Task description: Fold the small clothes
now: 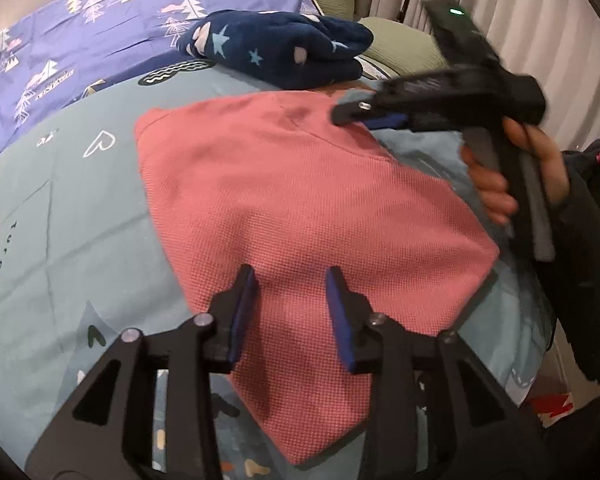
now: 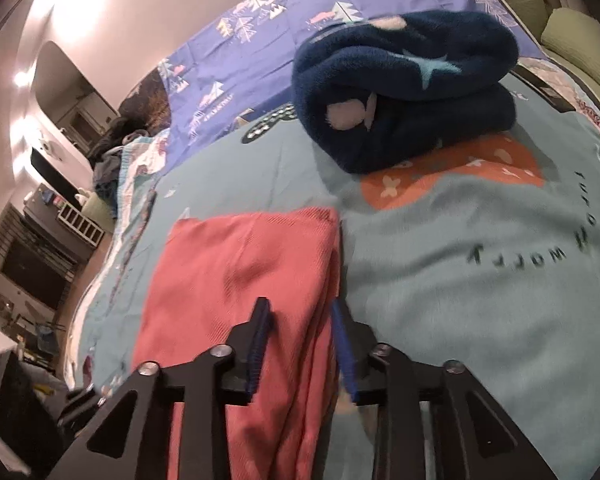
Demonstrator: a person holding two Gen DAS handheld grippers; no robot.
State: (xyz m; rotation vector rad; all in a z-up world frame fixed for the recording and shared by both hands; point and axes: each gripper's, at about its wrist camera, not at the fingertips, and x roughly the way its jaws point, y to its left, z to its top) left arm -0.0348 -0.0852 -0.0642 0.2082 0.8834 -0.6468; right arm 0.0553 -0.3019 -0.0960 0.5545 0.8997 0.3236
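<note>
Looking through the left wrist view first: pink garment [image 1: 300,208] lies flat on the teal bedspread [image 1: 80,240], already doubled over by the look of it. Left tongs [image 1: 292,316] are spread, pads clear of the cloth, hovering over its near corner, nothing pinched. Right tongs [image 1: 364,114] sit at the far edge of the garment, blurred, held by a hand [image 1: 496,184] in a dark sleeve; from here I can't tell how far the jaws stand apart. Knit looks light, soft and floppy, no stiffness, so it should drape and slide easily on the bedspread. Best hold, I'd judge, is a corner or a folded edge, pinching all layers together.

Right wrist view: right tongs [image 2: 300,334] are spread, straddling the garment's right-hand folded edge, where the layers stack; no pad clearly presses on the cloth. Folded navy star fleece [image 2: 408,92] sits further up the bed, well apart from the pink piece, not blocking. Purple tree-print sheet [image 2: 260,40] beyond that. Room clutter at far left, irrelevant. Nothing obstructs the next fold.
</note>
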